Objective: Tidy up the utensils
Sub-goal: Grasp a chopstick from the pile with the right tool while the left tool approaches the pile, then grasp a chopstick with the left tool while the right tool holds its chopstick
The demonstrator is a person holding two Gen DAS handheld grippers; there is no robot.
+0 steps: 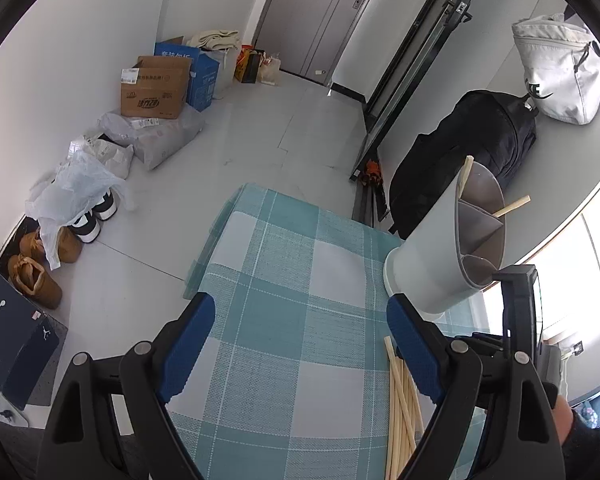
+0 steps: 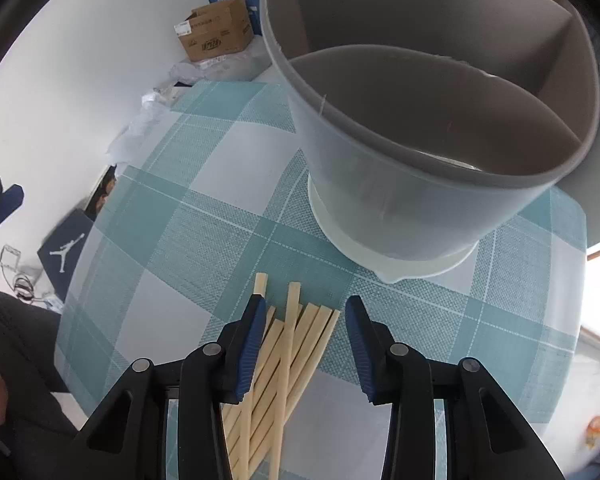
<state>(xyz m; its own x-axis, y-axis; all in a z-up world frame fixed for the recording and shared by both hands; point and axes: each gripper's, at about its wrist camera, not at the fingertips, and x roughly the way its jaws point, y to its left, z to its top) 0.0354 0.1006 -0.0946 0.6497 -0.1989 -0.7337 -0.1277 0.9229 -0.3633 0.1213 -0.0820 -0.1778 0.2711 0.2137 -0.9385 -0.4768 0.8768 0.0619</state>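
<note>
1. Step in hand: picking chopsticks (image 2: pixel 284 364) from the loose pile on the checked counter (image 2: pixel 204 216), near the divided holder (image 2: pixel 420 128).
2. Right gripper (image 2: pixel 306 344) fingers half-open, straddling the pile, gripping nothing.
3. Left gripper (image 1: pixel 300 344) wide, empty.
4. Next: pinch one pair, lift, drop into holder.

Bright, even daylight — window glare blown out at right, fisheye edges dark.

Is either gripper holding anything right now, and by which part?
Nothing held. The right gripper straddles the chopsticks, pads not pressing; the left gripper is open over bare tablecloth.
</note>
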